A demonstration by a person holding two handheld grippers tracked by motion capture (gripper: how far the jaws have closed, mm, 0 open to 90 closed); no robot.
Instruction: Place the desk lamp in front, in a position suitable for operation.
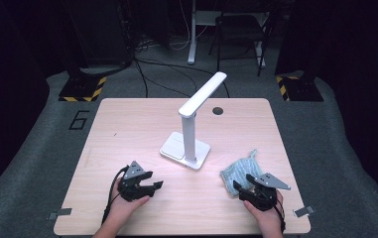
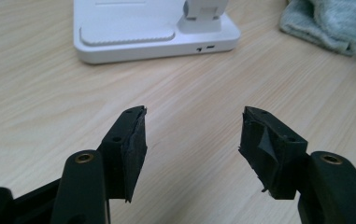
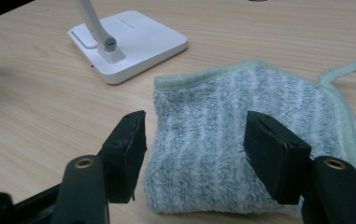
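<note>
A folded grey-green fluffy cloth (image 1: 237,169) lies on the wooden table (image 1: 127,124) at the front right. My right gripper (image 1: 242,182) hovers at its near edge. In the right gripper view the right gripper (image 3: 194,140) stands open and the jaws straddle the cloth (image 3: 241,107) without pressing on it. My left gripper (image 1: 154,187) rests low at the front left, pointing right. Its jaws (image 2: 192,135) are open over bare wood with nothing between them. The cloth (image 2: 330,21) shows far off in the left gripper view.
A white desk lamp (image 1: 195,129) stands mid-table on a flat square base (image 2: 157,32), its arm leaning back and to the right; the base (image 3: 133,39) is left of the cloth. A dark round hole (image 1: 218,110) sits near the far edge.
</note>
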